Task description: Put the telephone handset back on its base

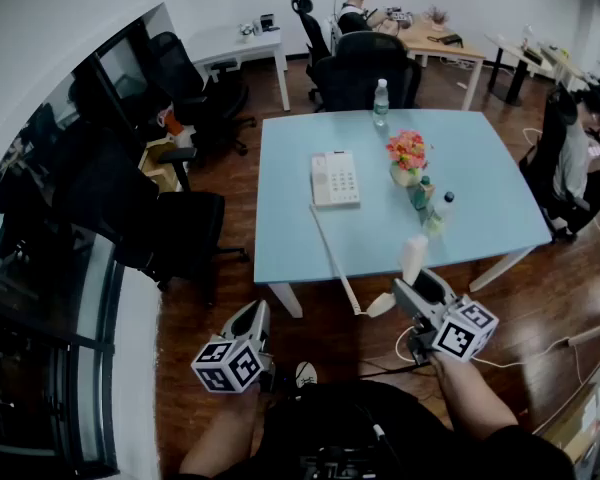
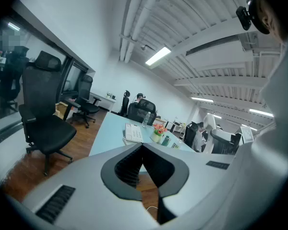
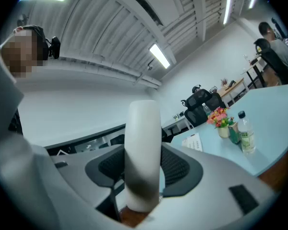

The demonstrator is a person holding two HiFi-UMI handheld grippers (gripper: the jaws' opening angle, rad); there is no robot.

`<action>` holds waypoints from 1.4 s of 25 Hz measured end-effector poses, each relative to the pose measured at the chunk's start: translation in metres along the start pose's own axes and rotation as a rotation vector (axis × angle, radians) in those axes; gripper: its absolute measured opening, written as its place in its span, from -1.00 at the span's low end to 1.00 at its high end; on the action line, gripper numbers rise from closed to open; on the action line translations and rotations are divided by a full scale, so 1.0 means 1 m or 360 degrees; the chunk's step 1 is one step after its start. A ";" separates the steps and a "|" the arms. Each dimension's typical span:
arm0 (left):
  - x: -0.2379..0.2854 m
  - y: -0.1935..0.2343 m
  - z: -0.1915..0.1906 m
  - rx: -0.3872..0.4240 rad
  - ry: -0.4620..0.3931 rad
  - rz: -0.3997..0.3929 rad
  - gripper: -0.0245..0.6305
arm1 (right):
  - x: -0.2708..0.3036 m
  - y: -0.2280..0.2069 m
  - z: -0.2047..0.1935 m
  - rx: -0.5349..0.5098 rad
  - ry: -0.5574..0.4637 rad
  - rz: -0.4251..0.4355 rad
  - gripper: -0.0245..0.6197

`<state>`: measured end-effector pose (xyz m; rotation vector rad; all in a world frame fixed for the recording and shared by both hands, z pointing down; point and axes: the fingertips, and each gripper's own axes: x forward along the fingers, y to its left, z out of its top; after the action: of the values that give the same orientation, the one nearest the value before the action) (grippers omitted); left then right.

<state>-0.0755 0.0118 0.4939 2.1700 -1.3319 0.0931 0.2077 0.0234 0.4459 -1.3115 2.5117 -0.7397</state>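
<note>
Dark wood flooring surrounds a pale blue table (image 1: 480, 168). At its near edge the right gripper (image 1: 417, 286) is clamped on the white handset (image 1: 413, 256), held upright. The left gripper (image 1: 252, 320) hangs low, jaws together and empty. The base (image 1: 335, 179) lies at eleven o'clock, so lift clear, then lay the handset flat along its cradle. The cord (image 1: 332, 253) may drag. A flower pot (image 1: 407, 160) and bottles (image 1: 438, 211) crowd twelve o'clock.

Phone base (image 1: 335, 179) mid table (image 1: 480, 178), flowers (image 1: 407, 154) to its R, handset (image 1: 413, 257) at front edge in R tongs (image 1: 420, 284)
</note>
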 end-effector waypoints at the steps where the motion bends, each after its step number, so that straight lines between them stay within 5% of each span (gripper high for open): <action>1: 0.005 0.000 0.003 0.0008 0.0003 -0.0015 -0.93 | 0.003 0.001 0.003 -0.0017 -0.0002 -0.0016 -0.18; 24: 0.056 0.041 0.056 0.0095 0.0083 -0.0293 -0.93 | 0.054 0.013 -0.014 -0.0003 -0.0068 -0.0220 -0.18; 35: 0.055 0.085 0.064 0.0077 0.0115 -0.0331 -0.93 | 0.084 0.036 -0.027 -0.0029 -0.0038 -0.0278 -0.18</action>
<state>-0.1340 -0.0929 0.4982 2.3099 -1.0679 0.1222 0.1225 -0.0186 0.4533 -1.5522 2.4132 -0.7323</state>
